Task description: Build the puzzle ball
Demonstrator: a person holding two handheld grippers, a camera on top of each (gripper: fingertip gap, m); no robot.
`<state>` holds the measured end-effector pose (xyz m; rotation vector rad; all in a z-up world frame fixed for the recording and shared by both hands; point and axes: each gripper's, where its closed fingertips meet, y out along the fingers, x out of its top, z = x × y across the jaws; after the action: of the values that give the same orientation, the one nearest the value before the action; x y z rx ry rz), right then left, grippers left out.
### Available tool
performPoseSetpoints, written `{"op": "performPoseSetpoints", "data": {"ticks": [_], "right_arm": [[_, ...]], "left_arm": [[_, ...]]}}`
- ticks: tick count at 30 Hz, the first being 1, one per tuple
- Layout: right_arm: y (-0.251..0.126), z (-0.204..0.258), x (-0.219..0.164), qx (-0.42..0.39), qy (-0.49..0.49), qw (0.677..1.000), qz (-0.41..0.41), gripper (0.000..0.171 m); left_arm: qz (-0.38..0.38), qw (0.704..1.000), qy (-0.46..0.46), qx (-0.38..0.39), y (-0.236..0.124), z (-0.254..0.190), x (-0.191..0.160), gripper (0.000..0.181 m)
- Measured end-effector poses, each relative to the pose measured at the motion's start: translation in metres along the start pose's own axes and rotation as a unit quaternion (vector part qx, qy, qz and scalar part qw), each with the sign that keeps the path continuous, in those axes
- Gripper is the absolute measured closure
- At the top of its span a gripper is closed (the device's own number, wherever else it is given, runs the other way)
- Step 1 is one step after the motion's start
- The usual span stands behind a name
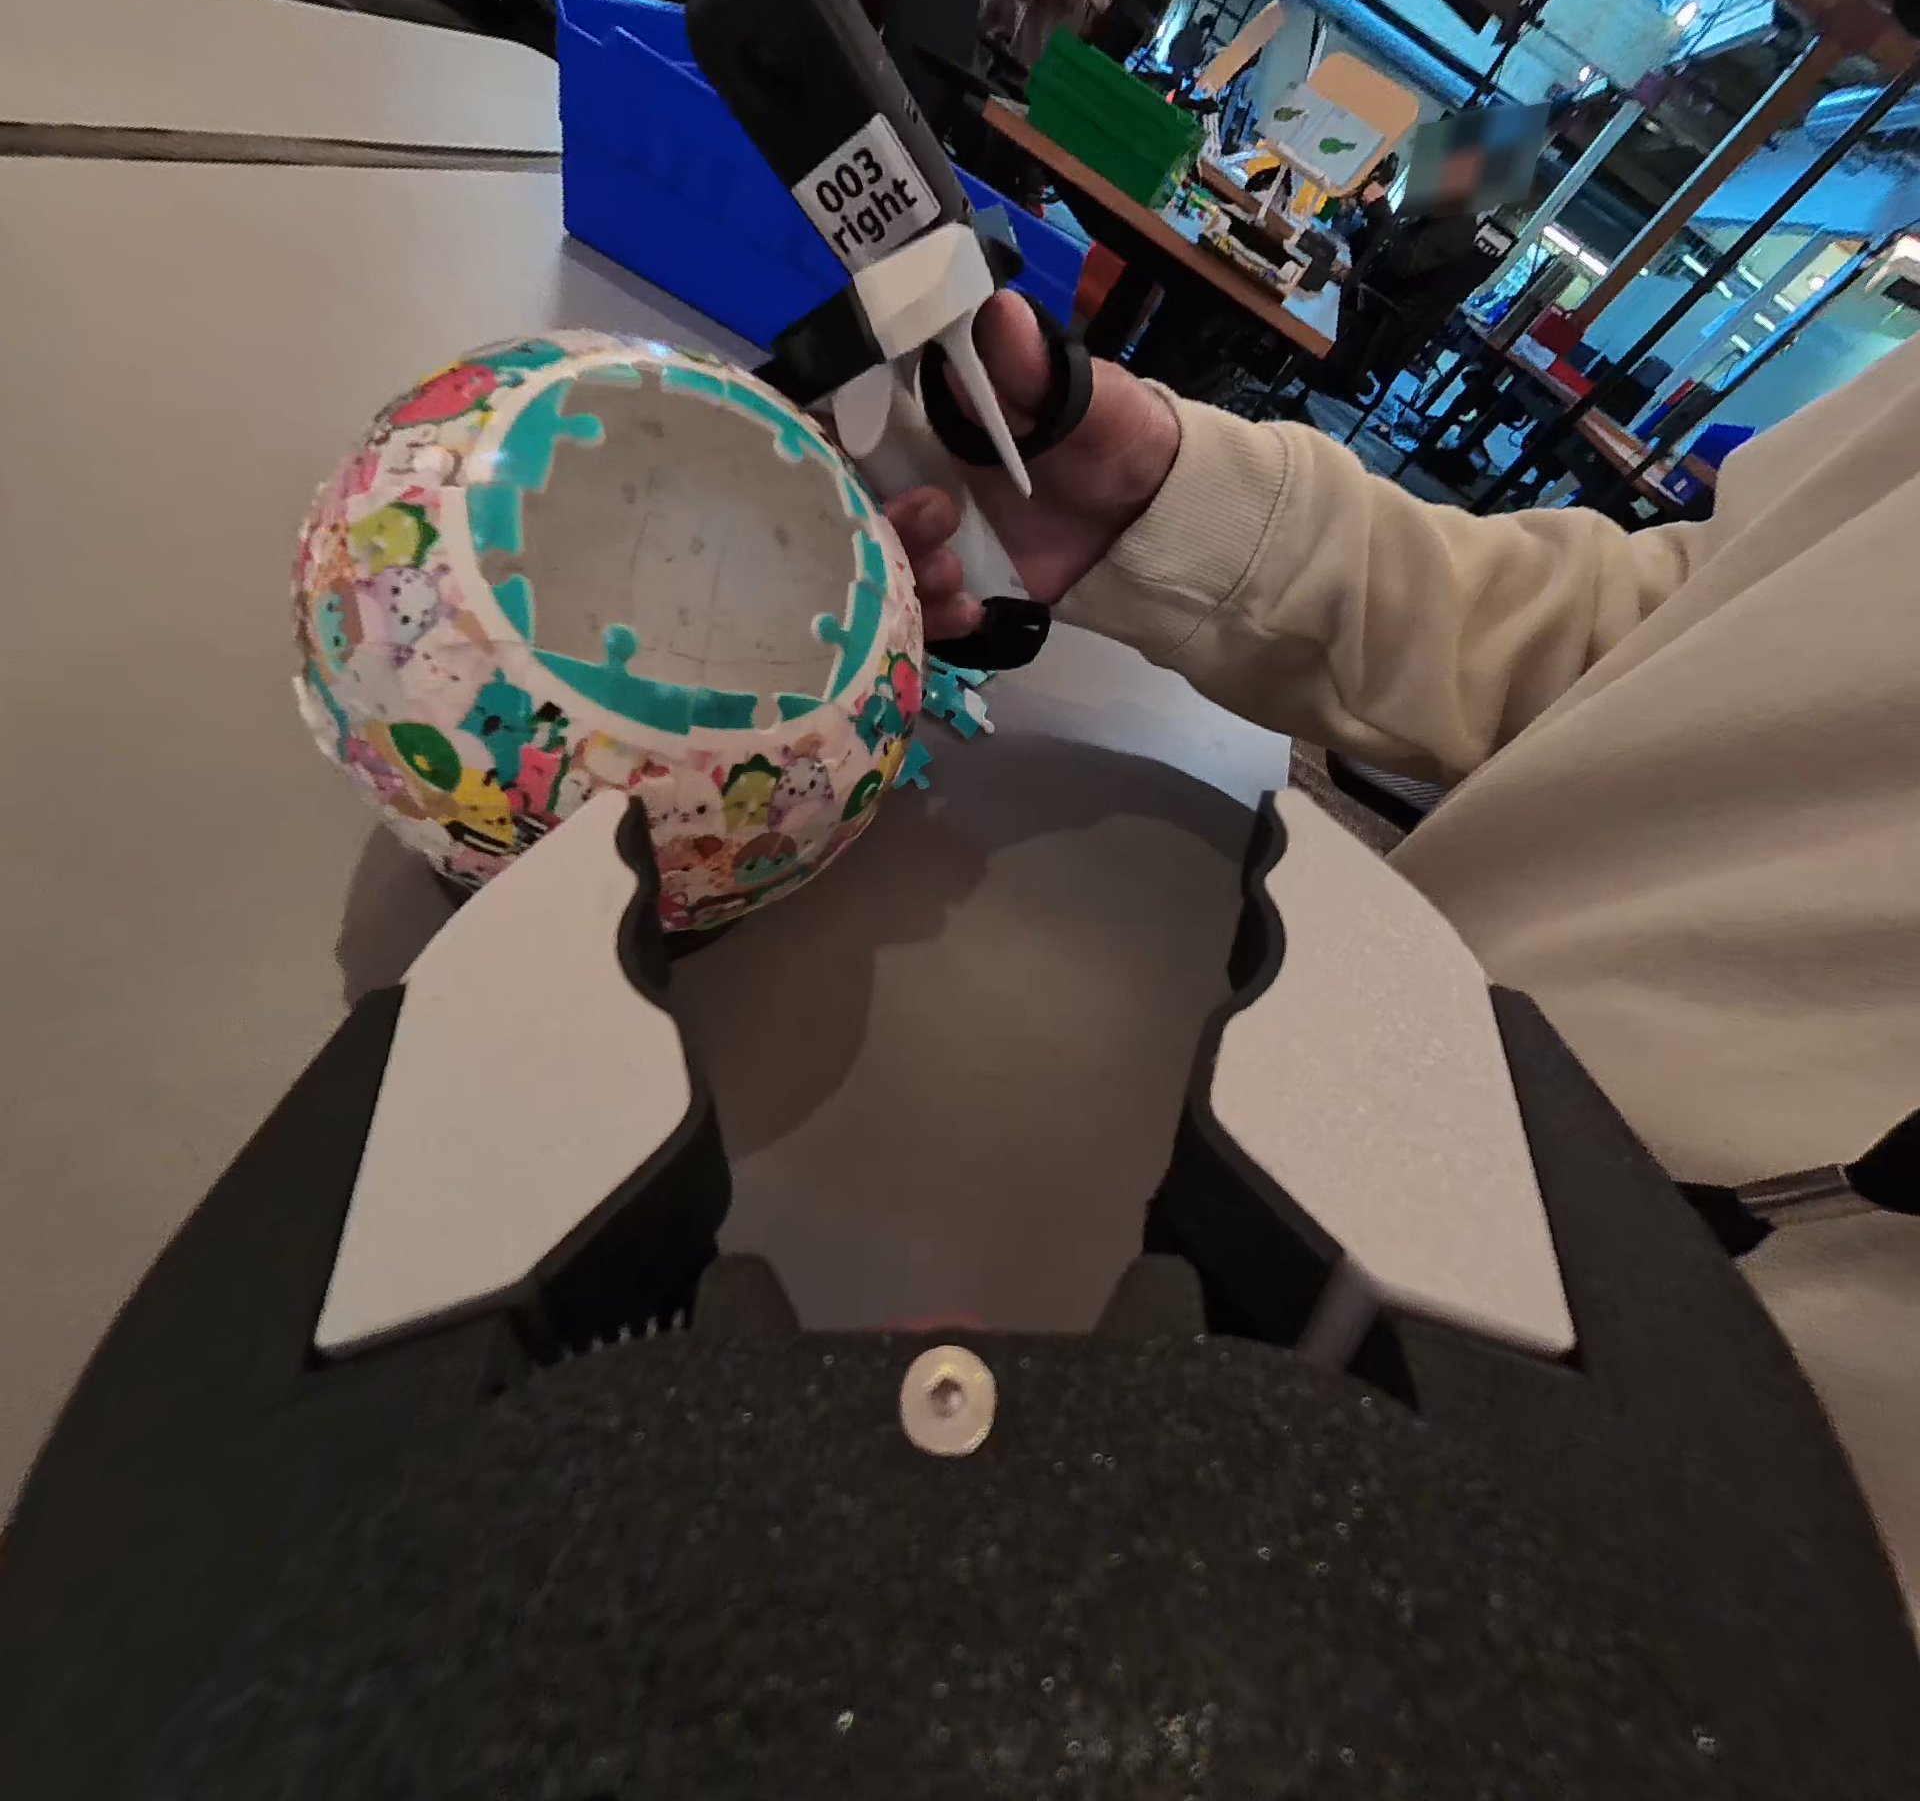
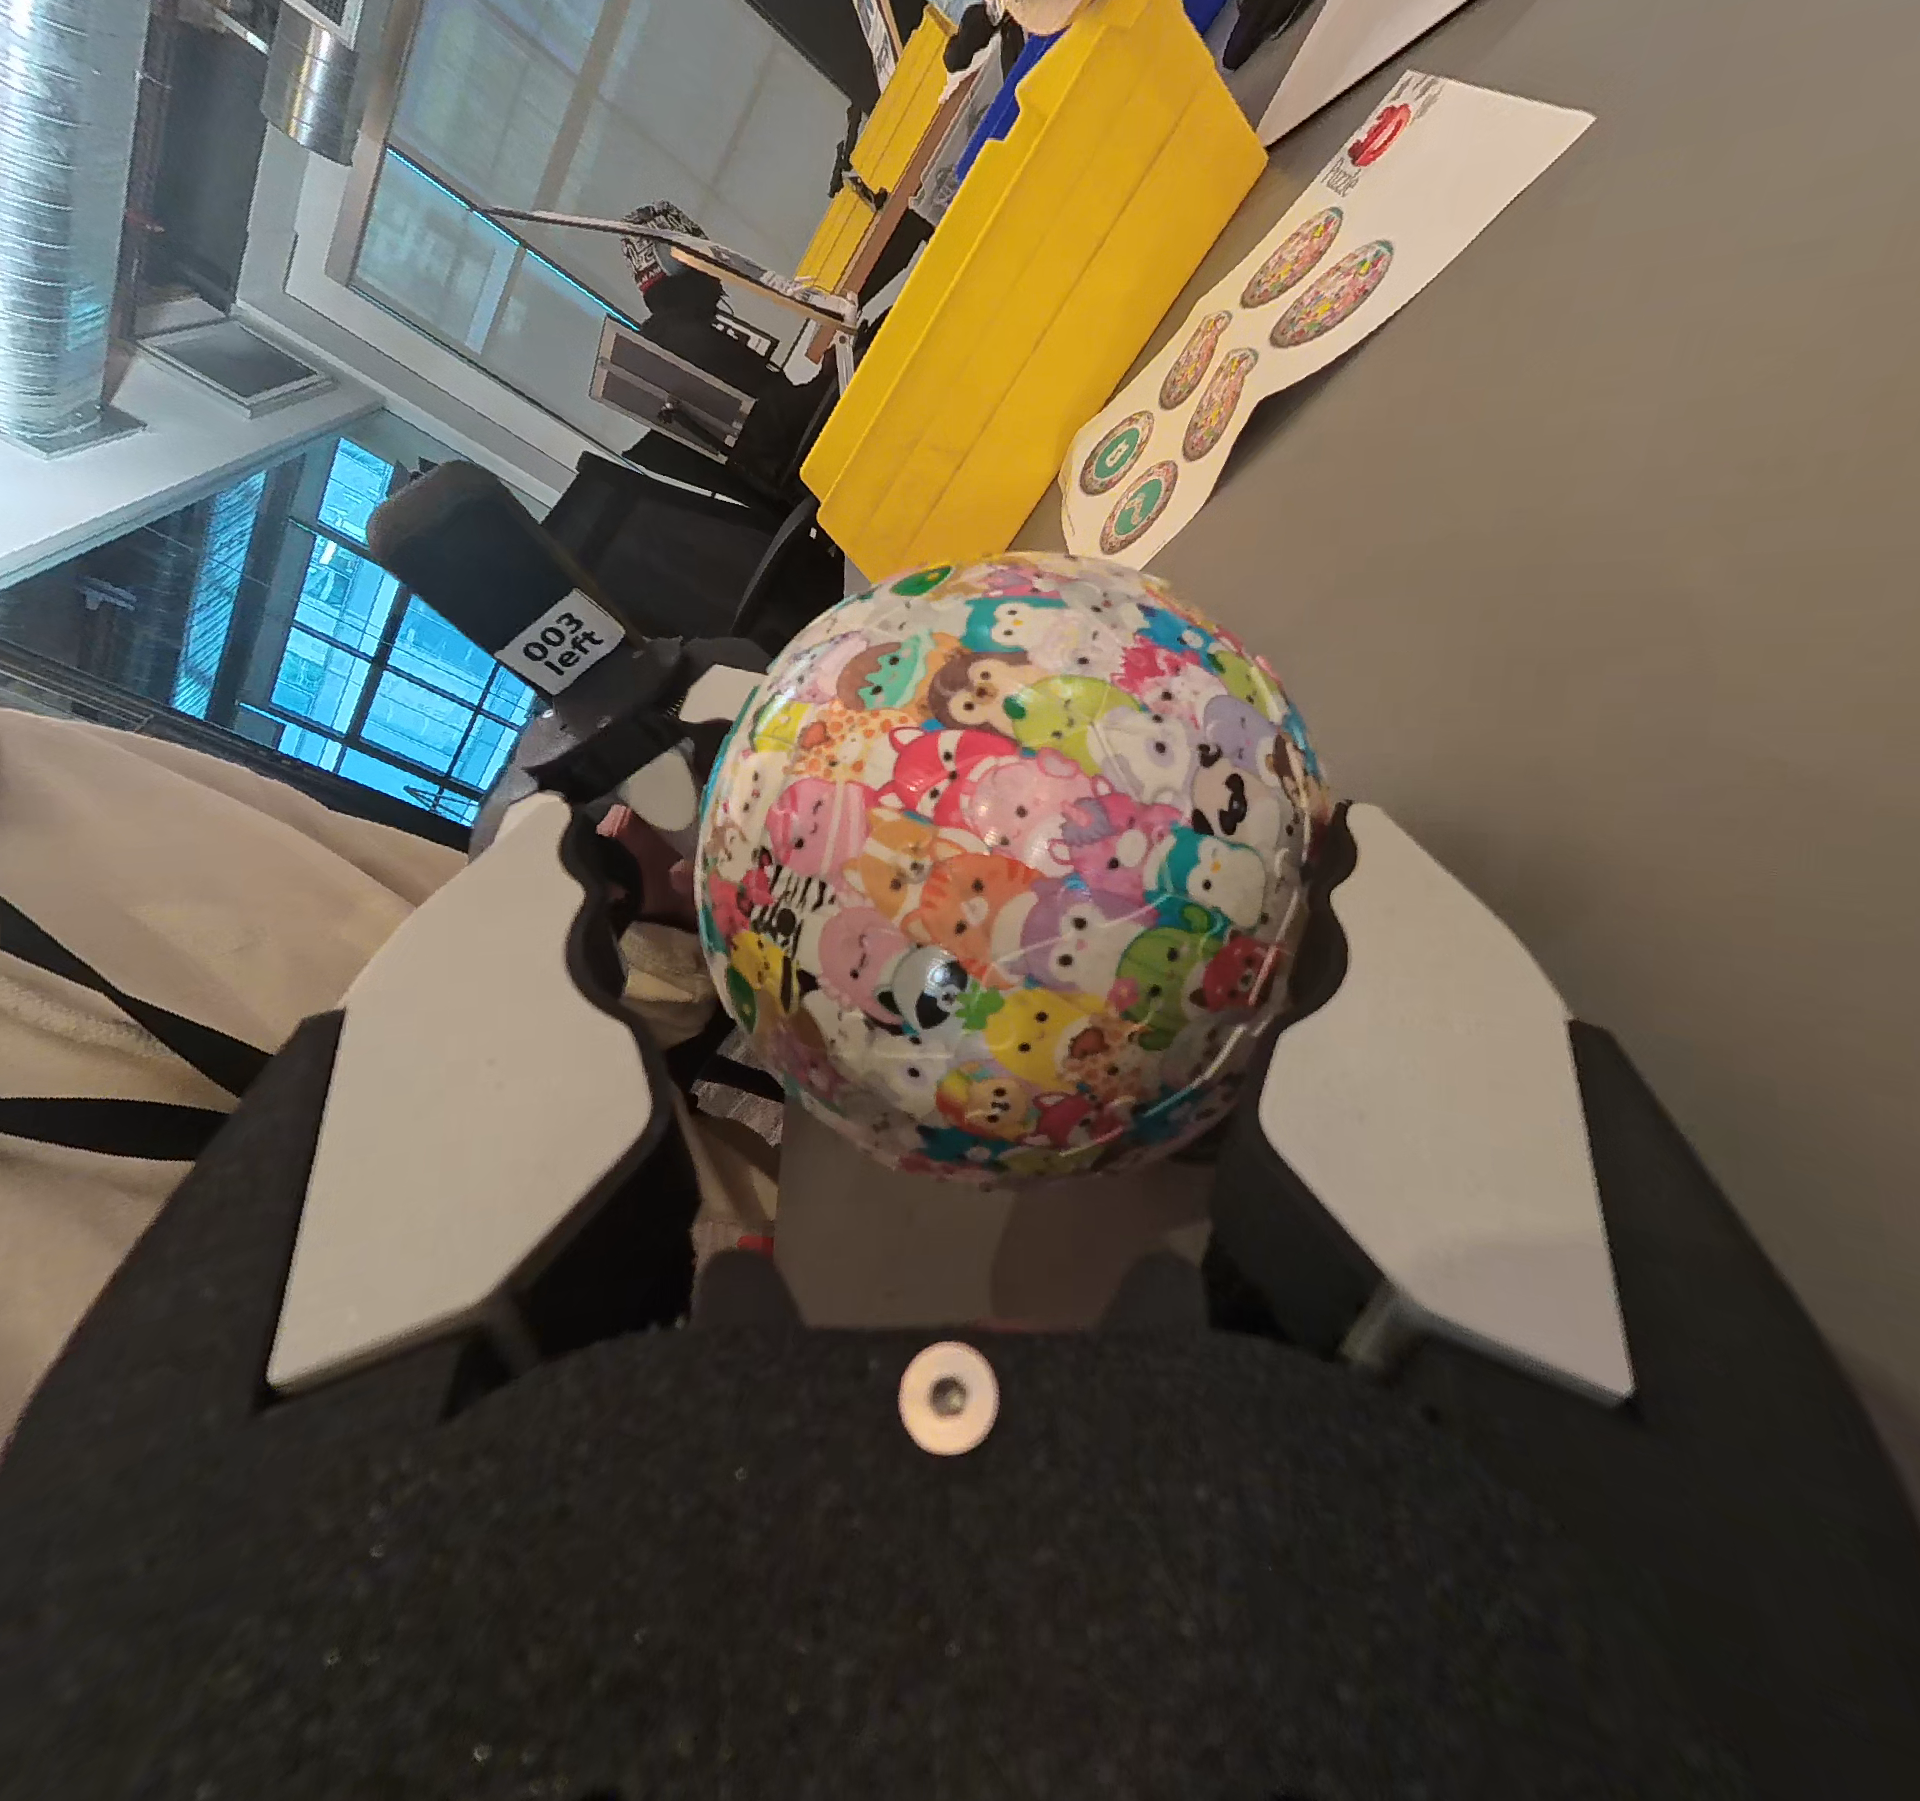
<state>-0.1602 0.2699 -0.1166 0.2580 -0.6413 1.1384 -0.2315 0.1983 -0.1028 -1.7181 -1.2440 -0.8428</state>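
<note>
My right gripper (image 2: 956,920) spreads wide around the puzzle ball (image 2: 1013,868) on the table (image 2: 1662,712), 1 finger touching. The ball's opening (image 1: 665,546) faces my left gripper (image 1: 940,904), which gapes empty just beside it.

Puzzle ball (image 2: 1013,878) multicolour cartoon animal print: pink, orange, yellow, green, teal, purple, with black-and-white pandas; inside of shell plain white-grey, hole rimmed in teal pieces (image 1: 623,686). Loose pieces (image 1: 951,702) teal and white. Surface (image 1: 156,608) plain light grey. Both grippers: left gripper (image 1: 940,878) and right gripper (image 2: 956,904) black bodies, pale grey finger plates. Sleeve (image 1: 1403,588) cream. Bin (image 1: 665,182) blue; bin (image 2: 1039,297) yellow. Leaflet (image 2: 1351,276) white with multicoloured printed ovals.
</note>
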Motion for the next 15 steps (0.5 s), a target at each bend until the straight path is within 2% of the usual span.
{"op": "performPoseSetpoints", "data": {"ticks": [15], "right_arm": [[0.0064,0.0021,-0.0036,-0.007,-0.005,1.0,0.003,0.041]], "left_arm": [[-0.01,1.0,0.005,0.003,0.0008,-0.0013,0.0025,0.077]]}}
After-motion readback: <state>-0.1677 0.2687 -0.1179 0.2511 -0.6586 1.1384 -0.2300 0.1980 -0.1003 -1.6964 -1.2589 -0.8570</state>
